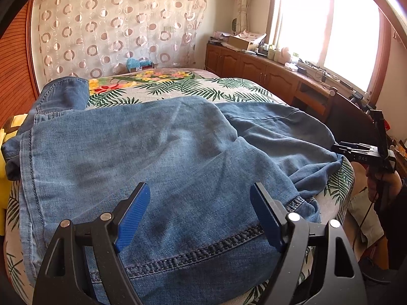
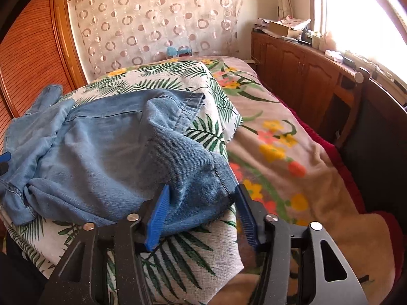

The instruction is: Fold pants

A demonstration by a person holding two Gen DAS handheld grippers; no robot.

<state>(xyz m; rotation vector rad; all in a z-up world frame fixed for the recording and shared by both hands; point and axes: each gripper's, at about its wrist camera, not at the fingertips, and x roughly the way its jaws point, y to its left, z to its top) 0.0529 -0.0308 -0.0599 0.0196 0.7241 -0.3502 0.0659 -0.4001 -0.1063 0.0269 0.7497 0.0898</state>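
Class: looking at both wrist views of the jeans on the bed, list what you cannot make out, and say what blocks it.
- Jeans: near hem, left wrist view, covered by the left gripper.
- Jeans' left end: right wrist view, cut off by the frame edge.
- Outside the window: glare whites it out.
- Right gripper: whether its pads touch denim, right wrist view, cloth folds obscure it.
- Items on the cabinet: too small.

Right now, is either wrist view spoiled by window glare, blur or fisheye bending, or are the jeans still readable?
Left wrist view: the window is blown out white, yet the jeans stay sharp, stitching legible. Right wrist view: glare again at the window, washing out the cabinet top; the denim is crisp. Both views bend the bed and walls toward dark rounded corners; no motion blur.
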